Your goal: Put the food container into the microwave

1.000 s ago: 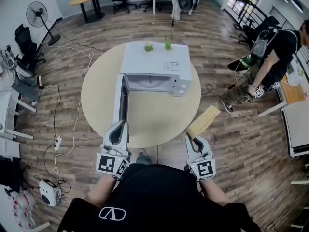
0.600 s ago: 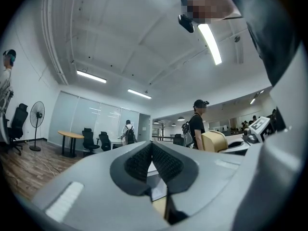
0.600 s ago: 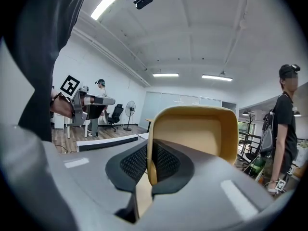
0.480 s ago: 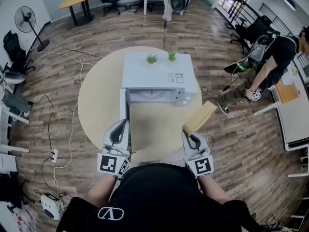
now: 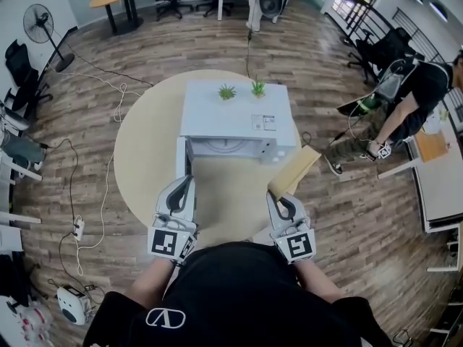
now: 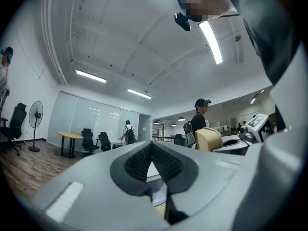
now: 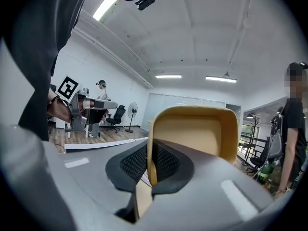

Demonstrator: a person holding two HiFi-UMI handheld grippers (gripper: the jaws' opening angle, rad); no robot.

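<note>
A white microwave (image 5: 235, 114) stands on the round beige table (image 5: 145, 143), its door (image 5: 182, 166) swung open to the left and its cavity facing me. My right gripper (image 5: 279, 198) is shut on one wall of a tan food container (image 5: 295, 170), held tilted over the table's near right edge, just right of the microwave's front. In the right gripper view the container (image 7: 197, 129) rises above the pads (image 7: 166, 162), rim clamped between them. My left gripper (image 5: 181, 185) hovers near the door's end, shut and empty; its pads (image 6: 139, 160) meet.
Two small green plants (image 5: 227, 92) sit on the microwave's top. A person (image 5: 405, 96) bends over at the right near a desk (image 5: 434, 172). A fan (image 5: 40, 24), office chairs and floor cables (image 5: 79, 194) lie to the left.
My right gripper has carried the container left and forward, closer to the microwave's front right corner. The left gripper has stayed by the open door.
</note>
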